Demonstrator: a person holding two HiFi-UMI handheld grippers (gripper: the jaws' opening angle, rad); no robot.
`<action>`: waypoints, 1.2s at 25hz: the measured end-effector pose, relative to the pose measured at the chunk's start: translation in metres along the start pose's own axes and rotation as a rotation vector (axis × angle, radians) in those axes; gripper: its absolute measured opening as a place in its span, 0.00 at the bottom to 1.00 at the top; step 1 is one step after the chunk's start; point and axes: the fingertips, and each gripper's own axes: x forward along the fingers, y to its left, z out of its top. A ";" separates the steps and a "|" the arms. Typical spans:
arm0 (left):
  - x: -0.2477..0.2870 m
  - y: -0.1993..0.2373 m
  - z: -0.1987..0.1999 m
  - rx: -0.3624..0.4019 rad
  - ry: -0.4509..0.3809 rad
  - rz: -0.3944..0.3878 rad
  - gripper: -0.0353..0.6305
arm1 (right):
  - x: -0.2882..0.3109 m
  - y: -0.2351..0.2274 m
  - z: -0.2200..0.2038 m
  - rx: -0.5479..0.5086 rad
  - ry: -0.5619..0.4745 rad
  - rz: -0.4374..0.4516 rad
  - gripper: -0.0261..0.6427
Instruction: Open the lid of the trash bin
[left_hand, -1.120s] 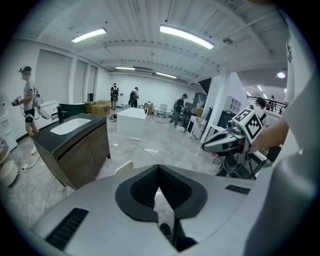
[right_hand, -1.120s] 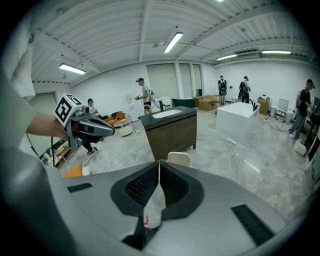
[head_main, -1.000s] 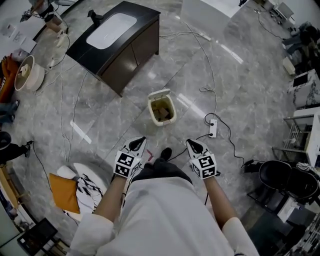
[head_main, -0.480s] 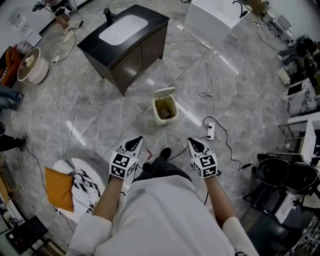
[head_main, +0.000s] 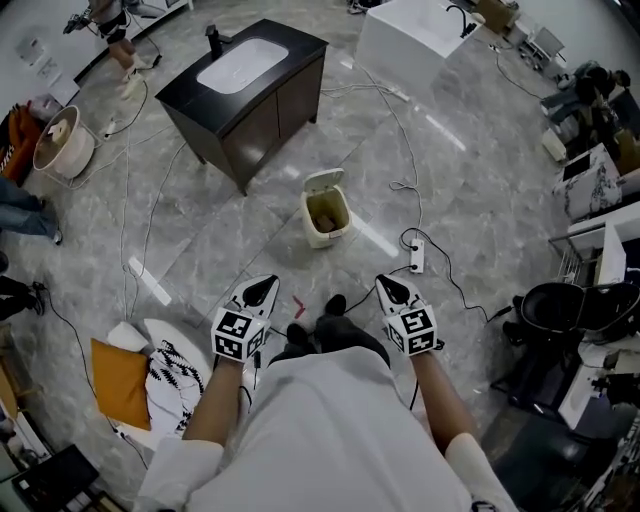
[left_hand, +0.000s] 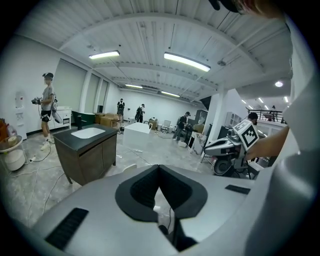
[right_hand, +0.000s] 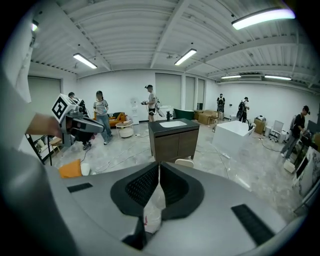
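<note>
**A:** trash bin (head_main: 327, 213) is on the floor (head_main: 470, 200) ahead of you, near the dark cabinet (head_main: 250, 95). Its lid (head_main: 323, 181) is up, same as a second ago.

**B:** yep, and your left tool (head_main: 262, 288) and right tool (head_main: 390, 288) stay closed, empty, well short of it.

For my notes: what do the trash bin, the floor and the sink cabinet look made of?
Trash bin: likely plastic, matte cream, smooth moulded walls.
Floor: polished grey stone or marble-look tile, veined, with light streaks.
Sink cabinet: dark wood or laminate, black top, white probably ceramic basin.
</note>
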 end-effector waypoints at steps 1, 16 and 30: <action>-0.003 -0.002 0.001 -0.001 -0.006 0.000 0.08 | -0.005 0.000 0.000 0.002 -0.004 -0.006 0.09; 0.000 -0.031 0.025 0.003 -0.056 0.068 0.08 | -0.046 -0.041 0.022 0.004 -0.113 -0.003 0.09; 0.007 -0.056 0.038 -0.021 -0.099 0.133 0.08 | -0.058 -0.071 0.031 -0.017 -0.165 0.049 0.09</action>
